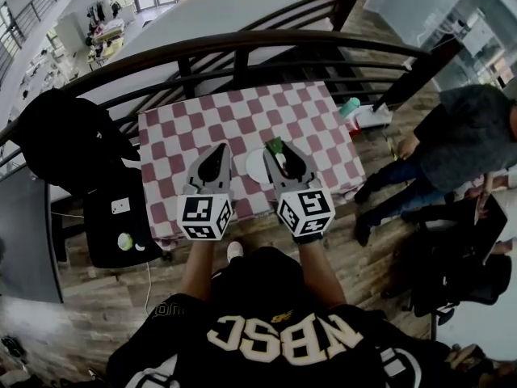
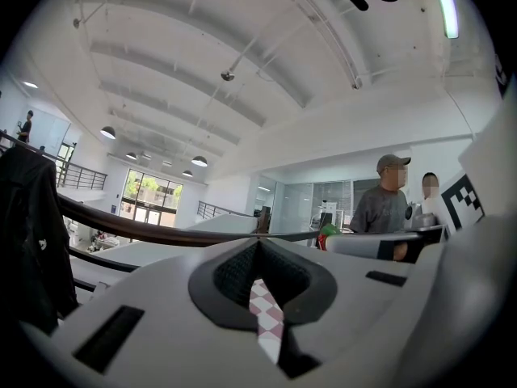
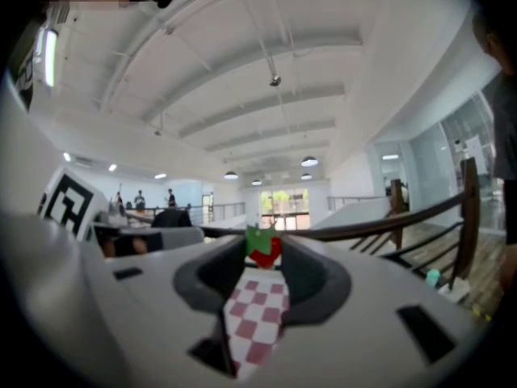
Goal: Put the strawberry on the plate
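1. The right gripper (image 1: pixel 279 153) had its jaws clamped on the strawberry (image 3: pixel 264 249) at frame centre, beside the white plate (image 1: pixel 255 168).
2. The left gripper (image 1: pixel 218 152) was closed and empty.
3. Carrying appeared under way; the next move likely called for lowering and releasing.

Your black short-sleeved jersey (image 1: pixel 279 334) with cream block letters across the back, your left grey plastic gripper (image 1: pixel 220 149) with black-lined jaws and a white cube (image 1: pixel 204 217) of black square markers, your right grey plastic gripper (image 1: pixel 278 152) built alike
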The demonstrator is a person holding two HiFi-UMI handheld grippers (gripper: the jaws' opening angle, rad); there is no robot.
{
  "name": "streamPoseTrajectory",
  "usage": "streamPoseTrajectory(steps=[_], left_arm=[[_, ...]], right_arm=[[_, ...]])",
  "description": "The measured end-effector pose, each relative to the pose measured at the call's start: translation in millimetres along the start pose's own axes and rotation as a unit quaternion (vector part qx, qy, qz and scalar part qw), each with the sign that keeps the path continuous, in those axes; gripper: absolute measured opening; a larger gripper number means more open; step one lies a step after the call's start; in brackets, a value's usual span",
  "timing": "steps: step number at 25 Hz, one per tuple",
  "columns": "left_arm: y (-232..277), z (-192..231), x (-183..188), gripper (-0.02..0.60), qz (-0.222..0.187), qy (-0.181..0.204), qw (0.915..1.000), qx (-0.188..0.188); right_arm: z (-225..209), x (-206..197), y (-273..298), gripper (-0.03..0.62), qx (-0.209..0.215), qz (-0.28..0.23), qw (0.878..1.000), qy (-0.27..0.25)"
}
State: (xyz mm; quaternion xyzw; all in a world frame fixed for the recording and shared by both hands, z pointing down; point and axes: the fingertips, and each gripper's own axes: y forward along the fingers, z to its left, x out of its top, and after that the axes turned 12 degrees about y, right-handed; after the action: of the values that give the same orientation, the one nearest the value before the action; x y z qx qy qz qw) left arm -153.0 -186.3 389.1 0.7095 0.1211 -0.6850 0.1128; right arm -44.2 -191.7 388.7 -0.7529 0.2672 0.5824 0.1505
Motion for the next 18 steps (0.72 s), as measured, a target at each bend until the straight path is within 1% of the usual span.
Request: streamPoseTrajectory(steps=[3, 10, 14, 18], left_arm=[[12, 6, -7, 0.012, 0.006, -0.005, 1.0000, -0.002], [45, 6, -29, 0.012, 0.042, -0.009, 0.9989, -0.019], [57, 1, -55, 0.012, 0.072, -0.006, 0.9967, -0.037], [66, -2, -81, 0.012, 0.089, 0.004, 0.9948, -0.049]], right_arm=[[-8, -3, 9, 0.144, -0.008, 0.007, 1.000, 0.002], [-36, -18, 27, 0.144, -0.027, 0.035, 0.999, 0.019], [-62, -36, 28, 0.144, -0.044, 0.057, 0.997, 0.024], [-91, -57, 22, 0.144, -0.053, 0.073, 0.996, 0.013]])
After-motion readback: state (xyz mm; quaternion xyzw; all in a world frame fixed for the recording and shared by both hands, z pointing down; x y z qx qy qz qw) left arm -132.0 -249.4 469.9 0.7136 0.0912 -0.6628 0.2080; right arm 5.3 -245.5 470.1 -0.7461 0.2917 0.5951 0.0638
